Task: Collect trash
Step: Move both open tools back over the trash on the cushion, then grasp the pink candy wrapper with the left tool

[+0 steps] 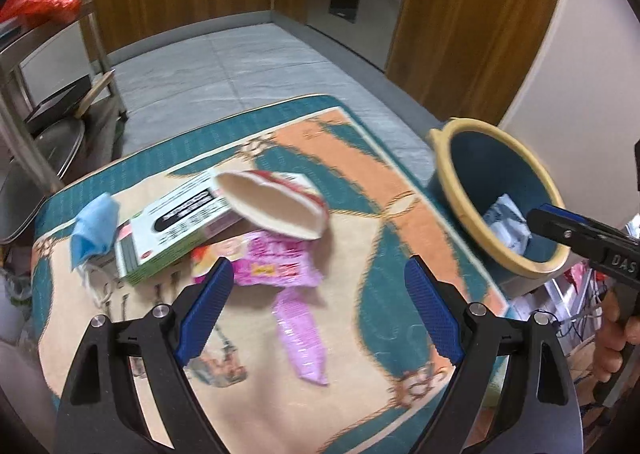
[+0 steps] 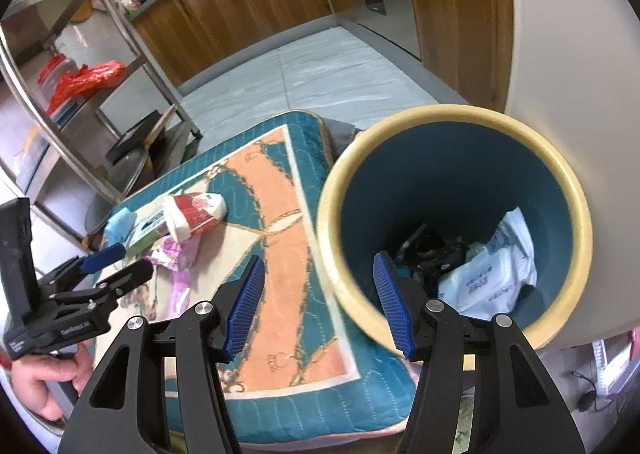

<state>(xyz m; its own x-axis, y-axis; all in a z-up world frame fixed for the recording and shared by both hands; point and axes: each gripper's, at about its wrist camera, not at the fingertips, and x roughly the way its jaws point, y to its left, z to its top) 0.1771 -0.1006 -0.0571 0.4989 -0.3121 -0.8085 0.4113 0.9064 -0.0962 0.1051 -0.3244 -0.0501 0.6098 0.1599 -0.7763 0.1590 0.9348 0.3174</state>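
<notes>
Up close, the left gripper (image 1: 320,286) has its blue pads spread wide with nothing between them, poised over the pink plastic wrapper (image 1: 280,266) on the patterned mat (image 1: 400,214). Just beyond the wrapper lie a crushed paper cup (image 1: 276,206) and a white-and-green carton (image 1: 176,230), overlapping, with a blue face mask (image 1: 94,230) at the mat's left edge. The right stretch of the mat, between this pile and the bin (image 1: 496,158), is bare fabric with open room.

The bin, cream-rimmed and blue inside, stands off the mat's right edge. The right gripper (image 2: 316,302) hangs at that rim, jaws parted and holding nothing, one pad over the mat, the other over the bin's mouth.

Only the right wrist view looks down to the bin's bottom: a white plastic packet (image 2: 492,278) and dark scraps (image 2: 432,250) lie there. It also shows a hand (image 2: 52,374) gripping the left tool's handle. The left view alone shows the carton's printed face and the wrapper's long tail.
</notes>
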